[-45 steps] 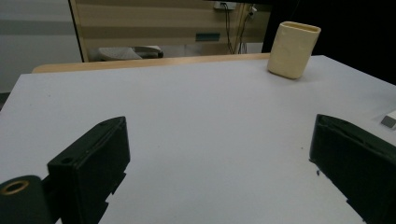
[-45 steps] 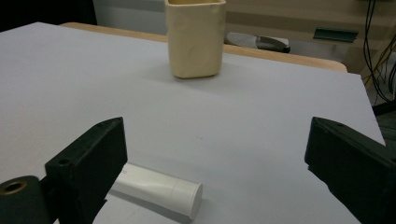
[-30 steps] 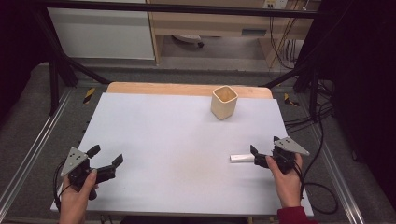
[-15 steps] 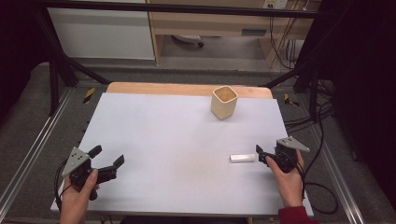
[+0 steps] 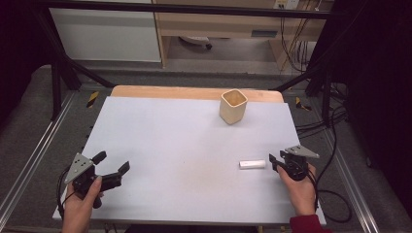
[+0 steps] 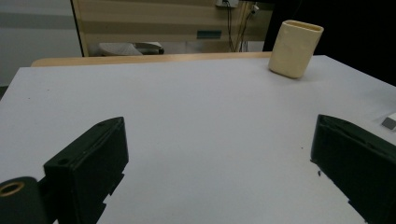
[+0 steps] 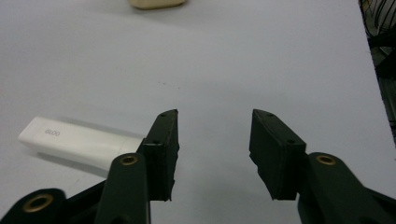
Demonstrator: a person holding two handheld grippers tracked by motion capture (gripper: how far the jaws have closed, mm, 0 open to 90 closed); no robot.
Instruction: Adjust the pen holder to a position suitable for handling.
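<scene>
Stick [image 5: 252,164] flat on surface [image 5: 184,145], just left of right gripper [image 7: 212,140]; jaws half-closed, just been closing, nothing between. Left gripper [image 5: 111,167] jaws wide, empty. Cup [image 5: 233,106] far back.

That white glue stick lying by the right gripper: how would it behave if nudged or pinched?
The glue stick looks rigid and small, so probably light. Its flattish sides suggest it would slide, not roll. Its smooth plastic skin might slip between the jaws.

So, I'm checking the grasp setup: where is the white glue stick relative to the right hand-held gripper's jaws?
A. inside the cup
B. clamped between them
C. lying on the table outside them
C: the white glue stick lies flat on the table, beside the right hand-held gripper, with nothing between its jaws.
</scene>
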